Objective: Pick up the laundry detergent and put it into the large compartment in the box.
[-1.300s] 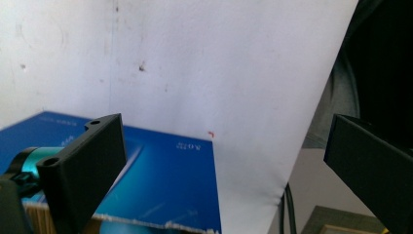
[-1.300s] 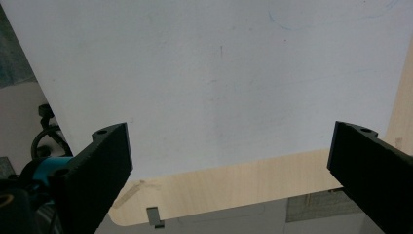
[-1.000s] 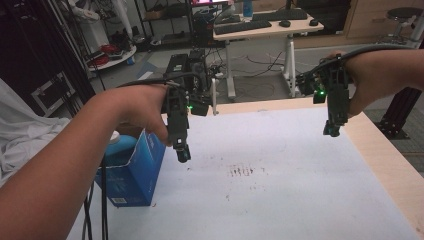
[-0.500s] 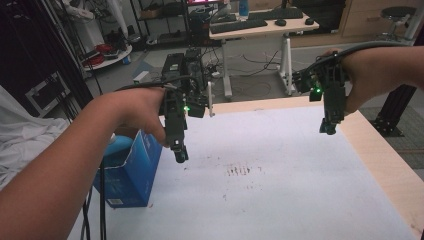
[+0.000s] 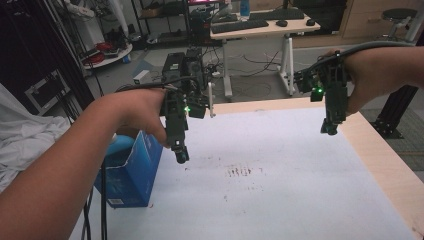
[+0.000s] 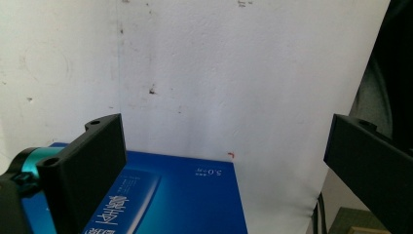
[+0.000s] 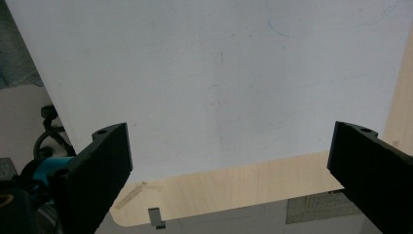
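The left gripper (image 5: pixel 181 155) hangs above the left part of the counter (image 5: pixel 280 200), held in the person's left hand (image 5: pixel 135 112), its tip pointing down toward the white sheet that covers the counter top. In the left gripper view its two black jaws stand wide apart with nothing between them, and a blue box (image 6: pixel 185 200) with white lettering lies below them, close to the sheet's edge. From the high view the same blue box (image 5: pixel 131 175) sits at the left edge of the counter, just beside and below the left gripper, with its top flap open. The right gripper (image 5: pixel 330 127) is held up by the right hand (image 5: pixel 372 70) over the far right corner of the counter, near the bare wooden border, well apart from the box. In the right gripper view its jaws are also spread wide and empty, looking down on the white sheet (image 7: pixel 219 87) and the rounded wooden corner (image 7: pixel 234 190) of the counter. A few dark smudges (image 5: pixel 242 171) mark the sheet near its middle.
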